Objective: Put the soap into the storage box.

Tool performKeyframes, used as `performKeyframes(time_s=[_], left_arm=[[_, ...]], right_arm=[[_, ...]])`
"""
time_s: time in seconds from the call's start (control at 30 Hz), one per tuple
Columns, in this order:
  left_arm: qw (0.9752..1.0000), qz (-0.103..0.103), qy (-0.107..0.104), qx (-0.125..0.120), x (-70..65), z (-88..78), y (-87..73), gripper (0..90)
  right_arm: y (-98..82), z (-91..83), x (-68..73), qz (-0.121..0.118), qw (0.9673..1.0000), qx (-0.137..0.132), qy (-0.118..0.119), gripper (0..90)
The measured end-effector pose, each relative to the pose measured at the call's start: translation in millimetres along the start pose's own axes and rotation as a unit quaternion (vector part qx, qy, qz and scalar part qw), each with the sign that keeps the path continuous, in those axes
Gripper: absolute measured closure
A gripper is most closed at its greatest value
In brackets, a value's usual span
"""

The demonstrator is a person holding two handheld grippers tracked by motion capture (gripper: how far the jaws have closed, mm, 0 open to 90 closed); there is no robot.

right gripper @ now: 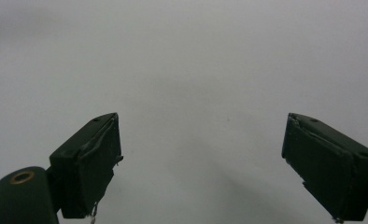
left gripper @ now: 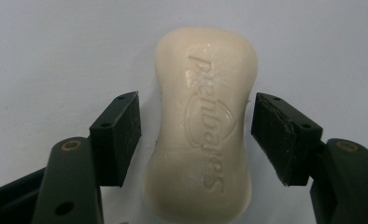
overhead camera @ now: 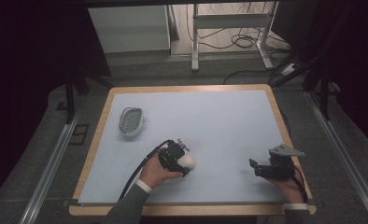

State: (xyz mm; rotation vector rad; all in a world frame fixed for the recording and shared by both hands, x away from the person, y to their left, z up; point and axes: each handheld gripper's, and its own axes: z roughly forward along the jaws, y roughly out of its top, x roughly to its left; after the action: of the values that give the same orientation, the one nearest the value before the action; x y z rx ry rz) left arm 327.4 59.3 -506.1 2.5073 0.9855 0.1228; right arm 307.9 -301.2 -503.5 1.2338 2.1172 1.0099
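Note:
A cream bar of soap [left gripper: 203,126] with raised lettering lies flat on the pale blue mat [overhead camera: 219,126]. My left gripper [left gripper: 194,112] straddles it, one black pad on each long side. A narrow strip of mat shows by the left pad, and the right pad stands very close to the soap's edge. In the high view the left gripper [overhead camera: 184,158] is held by a hand at the front middle, over the soap [overhead camera: 190,161]. My right gripper [overhead camera: 254,168] rests open at the front right, pointing left. Bare mat lies between the right gripper's [right gripper: 201,130] jaws.
A white ridged soap dish [overhead camera: 130,122] sits at the mat's left side, beyond the left hand. The mat lies on a table with a wooden rim [overhead camera: 94,140]. Behind the table, on the floor, are a desk frame and cables [overhead camera: 238,39].

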Motion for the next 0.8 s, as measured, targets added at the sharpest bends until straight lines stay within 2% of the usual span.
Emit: performKeyframes(time_s=[0.1,0.33,0.57,0.6,0.8], left_arm=[[1.0,0.001,0.001,0.002,-0.9,2.2,-1.2,35.0],[1.0,0.004,0.004,0.0,-2.2,3.4,-2.5,49.1],[0.9999,0.006,-0.008,0.0,1.3,0.7,-3.9,49.5],[0.9998,0.002,-0.015,-0.01,2.5,-3.2,-4.4,49.5],[0.9996,0.0,-0.02,-0.021,7.4,-14.0,-4.3,49.5]], right_arm=[[-0.3,-0.2,-0.8,-0.001,1.0,0.0,-0.002,11.4],[-0.8,-1.4,-2.3,0.003,1.0,-0.003,-0.004,11.4],[-0.5,-1.9,-2.0,-0.001,1.0,-0.004,-0.006,11.4],[-0.4,-2.1,-2.2,-0.001,1.0,-0.005,-0.007,11.4],[-0.6,-2.5,-2.9,0.001,0.9999,-0.005,-0.009,11.4]])
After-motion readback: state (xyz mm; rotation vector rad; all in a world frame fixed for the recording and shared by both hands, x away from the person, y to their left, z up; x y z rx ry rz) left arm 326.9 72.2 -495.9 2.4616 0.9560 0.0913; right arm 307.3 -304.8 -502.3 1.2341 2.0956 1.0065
